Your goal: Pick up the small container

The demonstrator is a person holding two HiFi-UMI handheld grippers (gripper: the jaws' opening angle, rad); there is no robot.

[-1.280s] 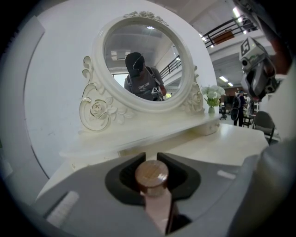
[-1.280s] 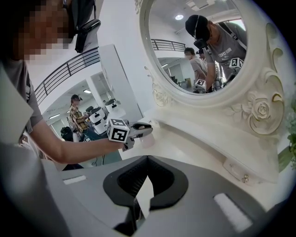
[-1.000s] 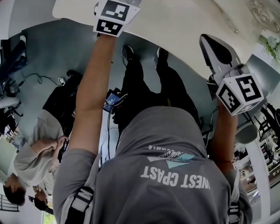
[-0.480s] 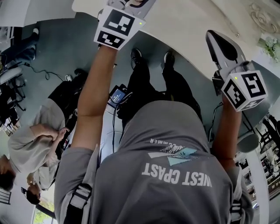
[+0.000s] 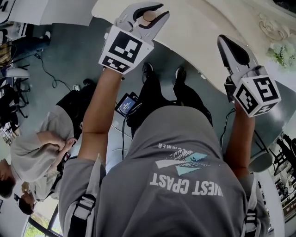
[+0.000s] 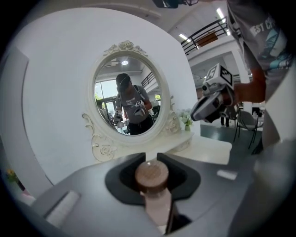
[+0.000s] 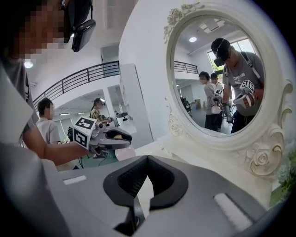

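The small container [image 6: 151, 177] has a round brown lid and a pale pink body. My left gripper [image 6: 149, 158] is shut on it, its dark pads hugging the lid, held in the air before the oval mirror [image 6: 125, 92]. In the head view the left gripper [image 5: 141, 13] is over the edge of the white dressing table [image 5: 194, 28], with the container [image 5: 149, 16] showing between its jaws. My right gripper [image 7: 147, 158] is shut with nothing in it, and hangs to the right [image 5: 232, 52] over the table's edge. From the right gripper view the left gripper [image 7: 115, 137] shows at the left.
An ornate white mirror frame [image 7: 259, 157] stands on the table, with small white flowers [image 5: 282, 48] beside it. Two people [image 5: 37, 148] stand on the floor to the left, near cables and a dark bag [image 5: 69, 104]. Chairs [image 5: 9, 92] stand farther left.
The head view has swung, so more of the table shows. The left gripper has come fully into the picture with the container in its jaws. The right gripper has barely moved.
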